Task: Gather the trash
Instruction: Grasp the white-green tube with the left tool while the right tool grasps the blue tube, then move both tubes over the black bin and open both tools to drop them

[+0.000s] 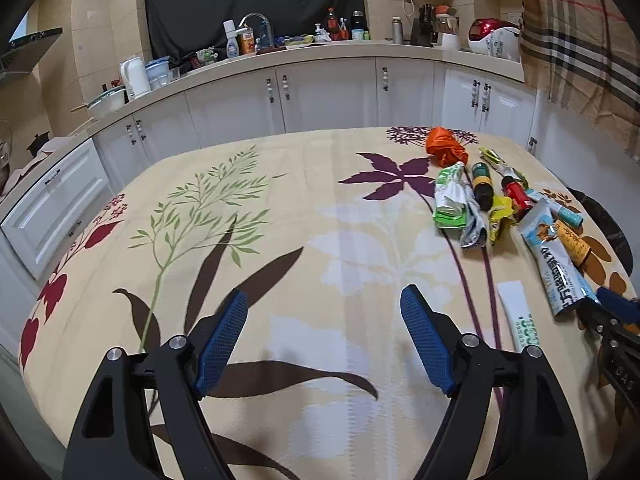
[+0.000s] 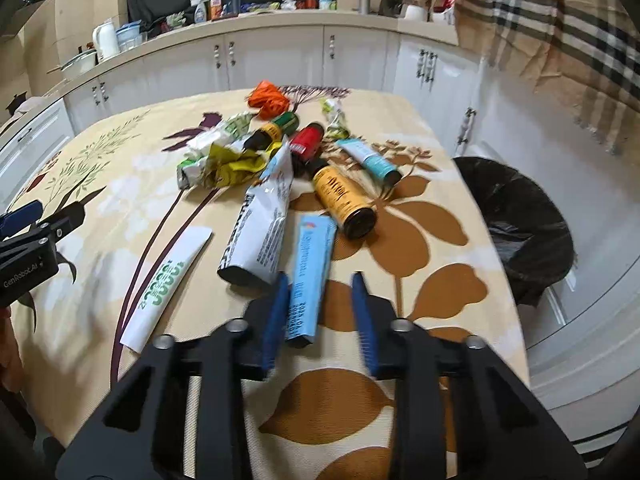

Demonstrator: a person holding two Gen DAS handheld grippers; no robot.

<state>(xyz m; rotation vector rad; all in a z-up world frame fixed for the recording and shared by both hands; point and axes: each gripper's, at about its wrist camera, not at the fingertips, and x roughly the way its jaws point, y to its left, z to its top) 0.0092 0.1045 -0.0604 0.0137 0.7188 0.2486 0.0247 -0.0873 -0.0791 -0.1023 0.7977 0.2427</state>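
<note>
Trash lies on the flowered tablecloth [image 2: 420, 248]: a light blue box [image 2: 310, 276], a white-and-blue tube [image 2: 262, 224], a white tube with green print [image 2: 166, 280], a yellow bottle [image 2: 344, 200], a red bottle [image 2: 306, 142], a green-capped bottle [image 2: 276, 130], a teal tube [image 2: 368, 160], crumpled wrappers [image 2: 224, 160] and an orange bag [image 2: 268, 98]. My right gripper [image 2: 322, 308] is open, its jaws either side of the light blue box's near end. My left gripper [image 1: 324, 344] is open and empty over bare cloth, left of the pile [image 1: 500, 200].
A bin lined with a black bag [image 2: 520, 224] stands off the table's right edge. White kitchen cabinets [image 1: 320, 92] with a cluttered counter run behind the table. A plaid cloth [image 2: 560, 40] hangs at the right. The right gripper's tip shows in the left wrist view [image 1: 612, 320].
</note>
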